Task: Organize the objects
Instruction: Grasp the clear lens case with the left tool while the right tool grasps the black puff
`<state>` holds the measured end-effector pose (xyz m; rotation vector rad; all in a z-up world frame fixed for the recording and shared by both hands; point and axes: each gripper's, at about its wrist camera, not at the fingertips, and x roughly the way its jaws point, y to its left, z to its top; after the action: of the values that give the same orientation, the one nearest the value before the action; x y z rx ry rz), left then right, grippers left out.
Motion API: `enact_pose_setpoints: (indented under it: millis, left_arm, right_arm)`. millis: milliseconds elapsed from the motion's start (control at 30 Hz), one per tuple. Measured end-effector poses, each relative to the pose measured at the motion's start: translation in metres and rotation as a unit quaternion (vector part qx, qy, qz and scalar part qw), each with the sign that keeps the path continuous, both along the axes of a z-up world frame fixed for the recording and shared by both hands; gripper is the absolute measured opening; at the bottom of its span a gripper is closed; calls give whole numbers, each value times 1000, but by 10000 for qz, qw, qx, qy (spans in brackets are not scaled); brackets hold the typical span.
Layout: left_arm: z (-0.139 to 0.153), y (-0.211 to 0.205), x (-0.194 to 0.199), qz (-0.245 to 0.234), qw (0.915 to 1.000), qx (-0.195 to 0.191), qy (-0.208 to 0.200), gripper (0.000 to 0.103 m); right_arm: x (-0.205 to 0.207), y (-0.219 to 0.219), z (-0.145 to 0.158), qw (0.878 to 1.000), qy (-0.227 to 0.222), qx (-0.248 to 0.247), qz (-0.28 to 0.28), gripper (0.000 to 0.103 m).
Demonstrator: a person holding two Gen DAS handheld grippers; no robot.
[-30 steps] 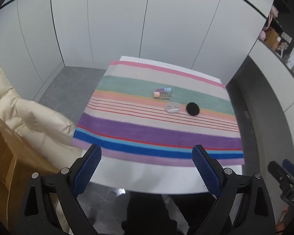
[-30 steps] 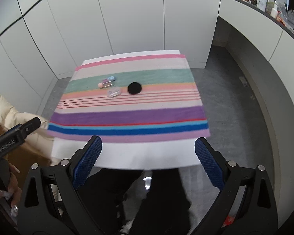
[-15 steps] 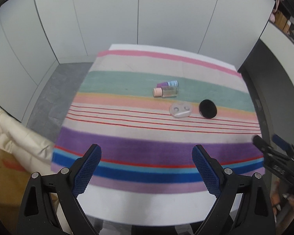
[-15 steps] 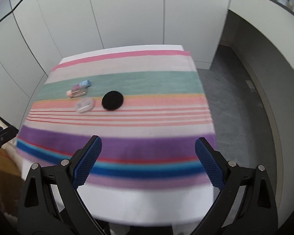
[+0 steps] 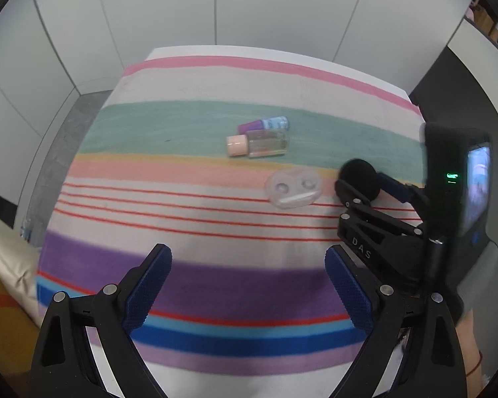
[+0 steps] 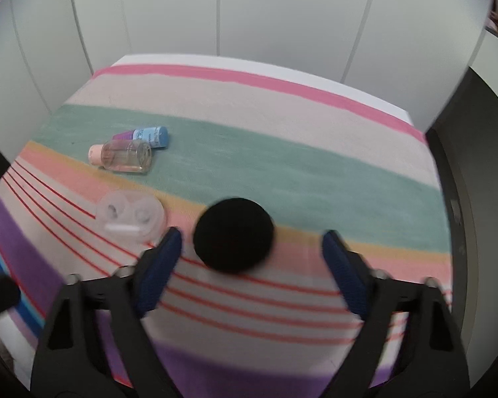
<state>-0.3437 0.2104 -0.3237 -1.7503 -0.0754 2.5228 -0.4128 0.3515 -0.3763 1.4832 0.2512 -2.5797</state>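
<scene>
right gripper point(image 6: 250, 262) jaws closing, black round puff point(image 6: 234, 234) just ahead between the tips, pads not touching it yet, likely first pick. left gripper point(image 5: 247, 290) jaws spread, nothing between, hovering over striped cloth point(image 5: 182, 265), probably waiting. clear lens case point(image 5: 293, 188) ahead and right of left jaws, beside the puff. farther out, pink-cap bottle point(image 5: 257, 144) and blue tube point(image 5: 265, 123) lie touching.

Likely home room: white cabinet panels point(image 5: 249, 3), striped cloth point(image 5: 196, 219)
</scene>
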Motion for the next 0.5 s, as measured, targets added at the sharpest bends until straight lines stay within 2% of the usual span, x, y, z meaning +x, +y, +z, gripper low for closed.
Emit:
enact_pose_setpoints:
  millis: [67, 100, 200, 300, 400, 467, 500]
  left_arm:
    - [-12, 5, -6, -16, 9998, 128, -130, 95]
    - [-18, 6, -9, 4, 9996, 193, -211, 95]
    - [-37, 13, -20, 135, 9987, 356, -339, 95]
    - [-44, 20, -31, 339, 9984, 385, -257, 95]
    - [-50, 28, -44, 461, 9978, 432, -215, 95]
    - [-53, 33, -52, 582, 9979, 232, -176, 94]
    - [-55, 36, -55, 692, 9974, -67, -177, 88]
  right_arm:
    - [1, 4, -2, 9999, 56, -123, -90, 54]
    - [2, 9, -3, 9996, 54, -241, -132, 49]
    - [9, 31, -4, 9980, -7, -367, -509, 47]
    - [17, 57, -3, 9941, -106, -667, -847, 47]
    - [22, 70, 1, 9922, -160, -725, -999, 47]
    - [25, 71, 6, 9923, -135, -743, -986, 47]
    - [26, 70, 9, 9925, -115, -752, -961, 47]
